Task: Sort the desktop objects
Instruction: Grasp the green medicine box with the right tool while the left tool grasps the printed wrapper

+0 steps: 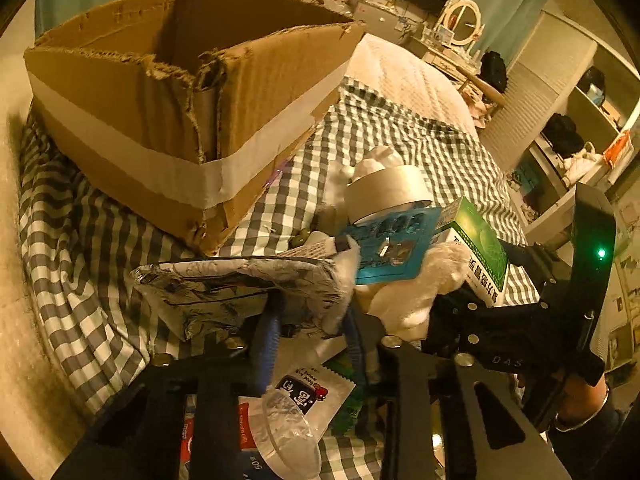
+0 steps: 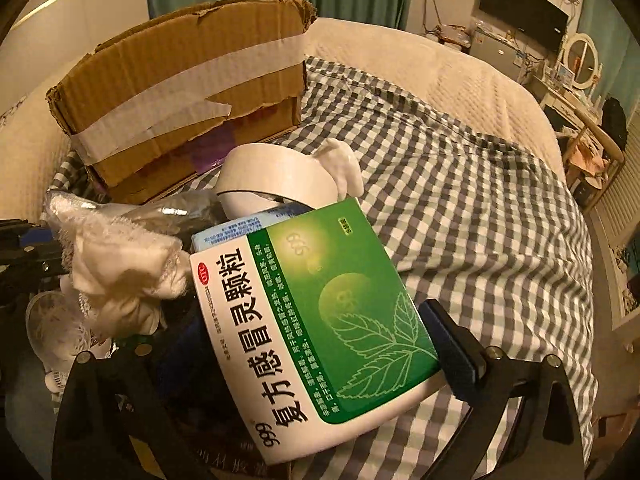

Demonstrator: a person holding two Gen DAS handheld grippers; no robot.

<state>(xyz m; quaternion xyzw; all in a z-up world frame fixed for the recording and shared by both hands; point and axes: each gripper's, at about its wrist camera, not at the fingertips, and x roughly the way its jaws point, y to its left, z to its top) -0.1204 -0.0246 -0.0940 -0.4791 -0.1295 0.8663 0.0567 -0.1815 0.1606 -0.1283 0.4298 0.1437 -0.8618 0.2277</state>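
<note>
My left gripper [image 1: 312,320] has its blue fingers [image 1: 266,340] shut on a black-and-white patterned packet [image 1: 224,292], held over the checked cloth [image 1: 80,240]. My right gripper [image 2: 304,340] is shut on a green and white medicine box [image 2: 320,320], tilted, with one dark pad [image 2: 452,344] against its right side and the other finger hidden. In the left wrist view that box [image 1: 476,248] and the right gripper [image 1: 472,308] sit just right of my packet. An open cardboard box [image 1: 180,92] [image 2: 188,92] stands at the back left.
A white tape roll [image 1: 384,192] [image 2: 276,180], a blue blister card [image 1: 392,248] and a white lacy cloth [image 2: 128,272] crowd between the grippers. Sachets [image 1: 308,392] and a clear plastic bottle [image 1: 288,440] lie under the left gripper. The checked cloth [image 2: 480,200] stretches right across the bed.
</note>
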